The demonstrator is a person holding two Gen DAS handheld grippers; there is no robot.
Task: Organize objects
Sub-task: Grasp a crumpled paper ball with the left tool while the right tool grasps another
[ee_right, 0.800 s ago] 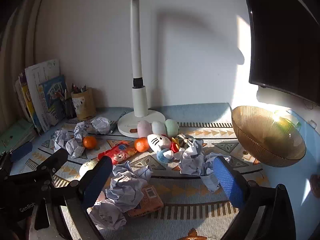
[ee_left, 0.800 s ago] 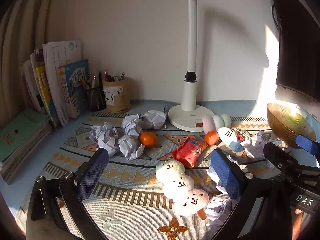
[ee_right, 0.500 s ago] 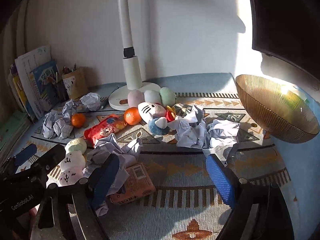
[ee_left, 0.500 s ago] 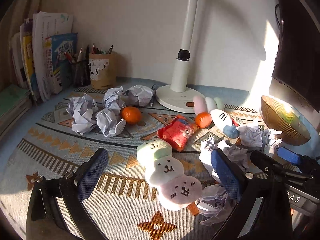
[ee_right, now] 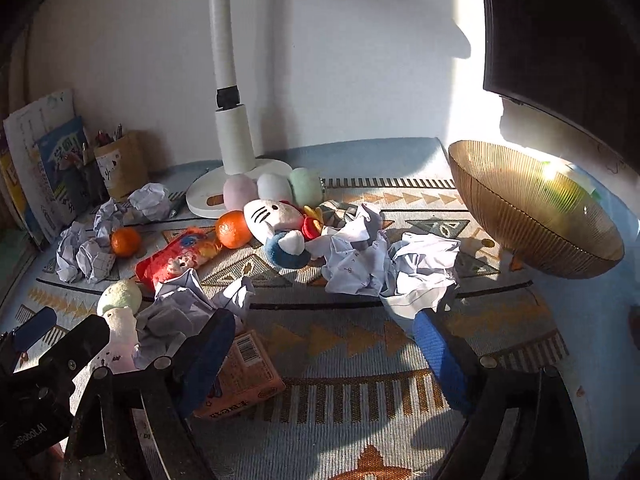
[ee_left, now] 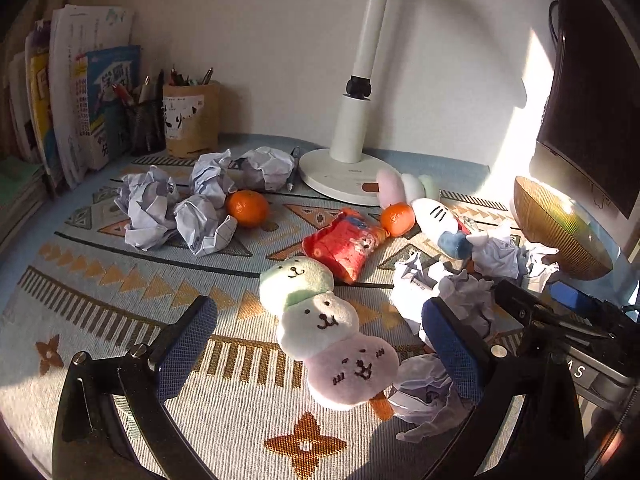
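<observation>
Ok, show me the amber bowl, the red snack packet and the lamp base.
amber bowl (ee_right: 560,248), right wrist view, ribbed outer wall.
red snack packet (ee_left: 340,246), left wrist view, middle of packet.
lamp base (ee_left: 340,178), left wrist view, flat white foot.

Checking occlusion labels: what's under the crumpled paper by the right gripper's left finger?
An orange cardboard box with a barcode lies partly under the grey-white crumpled paper. Its far end is covered; anything else beneath is hidden.

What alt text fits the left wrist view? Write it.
The open left gripper hovers over a three-bunny plush lying on a patterned mat, among crumpled paper balls, two tangerines and a red snack packet.
</observation>
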